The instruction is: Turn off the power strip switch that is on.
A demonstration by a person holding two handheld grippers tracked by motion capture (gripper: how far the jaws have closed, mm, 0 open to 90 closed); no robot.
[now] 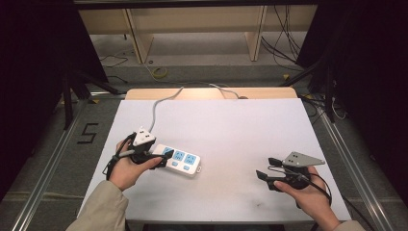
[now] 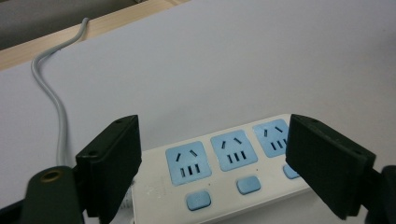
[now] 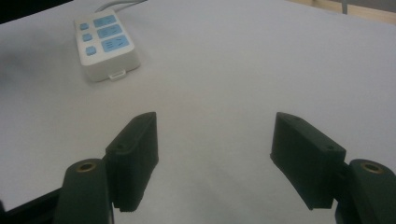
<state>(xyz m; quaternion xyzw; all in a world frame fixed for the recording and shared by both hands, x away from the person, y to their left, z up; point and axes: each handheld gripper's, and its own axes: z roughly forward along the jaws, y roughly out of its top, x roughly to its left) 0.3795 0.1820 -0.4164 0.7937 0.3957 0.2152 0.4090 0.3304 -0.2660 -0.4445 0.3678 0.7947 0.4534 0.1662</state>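
Observation:
A white power strip (image 1: 180, 162) with three blue sockets and blue switches lies on the white table (image 1: 231, 130), left of the middle. Its grey cord (image 1: 155, 108) runs away over the table's back edge. My left gripper (image 1: 161, 156) is open at the strip's cord end. In the left gripper view the black jaws stand wide apart with the power strip (image 2: 219, 168) low between them and the cord (image 2: 58, 107) curving off to the left. My right gripper (image 1: 265, 167) hovers open at the front right. It (image 3: 215, 123) has bare table between its jaws, and the power strip (image 3: 107, 44) lies far off.
A wooden board edge (image 1: 207, 93) borders the table's back. Behind it are wooden shelf legs (image 1: 139, 43) and loose cables on the floor (image 1: 284, 48). Metal rails (image 1: 53, 159) run along both sides, and a "5" mark (image 1: 88, 133) is on the floor at left.

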